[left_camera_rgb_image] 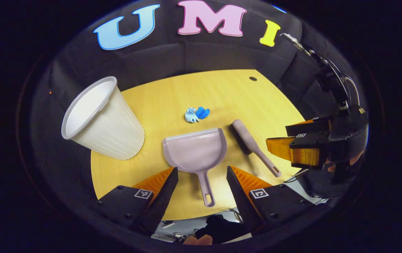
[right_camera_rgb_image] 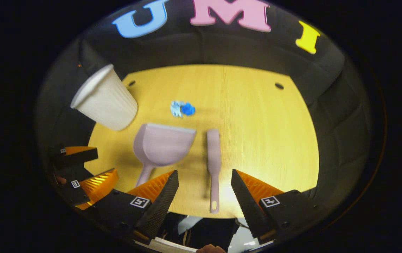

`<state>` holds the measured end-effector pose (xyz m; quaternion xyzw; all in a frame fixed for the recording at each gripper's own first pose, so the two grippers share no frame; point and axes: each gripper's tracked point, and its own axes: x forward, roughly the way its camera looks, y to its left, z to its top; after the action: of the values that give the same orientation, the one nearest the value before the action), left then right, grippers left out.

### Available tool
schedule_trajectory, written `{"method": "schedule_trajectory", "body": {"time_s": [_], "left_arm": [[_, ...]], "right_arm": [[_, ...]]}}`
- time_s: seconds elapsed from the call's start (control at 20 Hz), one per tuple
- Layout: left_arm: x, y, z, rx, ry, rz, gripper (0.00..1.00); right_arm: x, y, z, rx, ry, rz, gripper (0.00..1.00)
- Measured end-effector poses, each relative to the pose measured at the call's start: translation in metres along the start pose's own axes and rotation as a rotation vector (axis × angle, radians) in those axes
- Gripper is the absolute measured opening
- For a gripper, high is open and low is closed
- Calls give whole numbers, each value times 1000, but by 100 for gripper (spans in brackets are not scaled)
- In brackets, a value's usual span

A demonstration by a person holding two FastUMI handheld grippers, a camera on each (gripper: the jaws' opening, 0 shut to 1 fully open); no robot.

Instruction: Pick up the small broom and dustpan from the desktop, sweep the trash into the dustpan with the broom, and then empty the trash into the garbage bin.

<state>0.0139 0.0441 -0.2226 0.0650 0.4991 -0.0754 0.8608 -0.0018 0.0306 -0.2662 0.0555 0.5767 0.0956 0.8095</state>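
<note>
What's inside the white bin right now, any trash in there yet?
The garbage bin shows a bare white inner wall through its tilted mouth; its bottom is out of sight. The blue and white trash lies on the desktop, beyond the dustpan.

the desktop (left_camera_rgb_image: 264, 105) looks like pale wood with a fine straight grain and a smooth, slightly shiny finish. the dustpan (left_camera_rgb_image: 195, 151) and small broom (left_camera_rgb_image: 253, 146) look like smooth matt plastic. the garbage bin (left_camera_rgb_image: 104, 119) at the left is ribbed plastic with a smooth rim. the trash (left_camera_rgb_image: 196, 114) looks like crumpled paper. the booth wall (left_camera_rgb_image: 201, 52) is matt, creased cloth.
</note>
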Motion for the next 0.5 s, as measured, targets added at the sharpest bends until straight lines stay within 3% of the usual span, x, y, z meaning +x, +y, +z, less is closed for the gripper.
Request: {"method": "schedule_trajectory", "body": {"time_s": [0.15, 0.25, 0.4, 0.5], "left_arm": [[27, -8, -18, -147, 240, -55, 83], [51, -11, -26, -197, 327, -60, 84], [80, 5, -33, -213, 411, 19, 83], [93, -2, -29, -265, 452, -19, 84]], "right_arm": [[24, -14, -13, -3, 183, 13, 98], [46, -24, -21, -17, 273, 8, 98], [73, -28, -29, -19, 376, 15, 98], [86, -26, -31, 2, 413, 24, 98]]}}
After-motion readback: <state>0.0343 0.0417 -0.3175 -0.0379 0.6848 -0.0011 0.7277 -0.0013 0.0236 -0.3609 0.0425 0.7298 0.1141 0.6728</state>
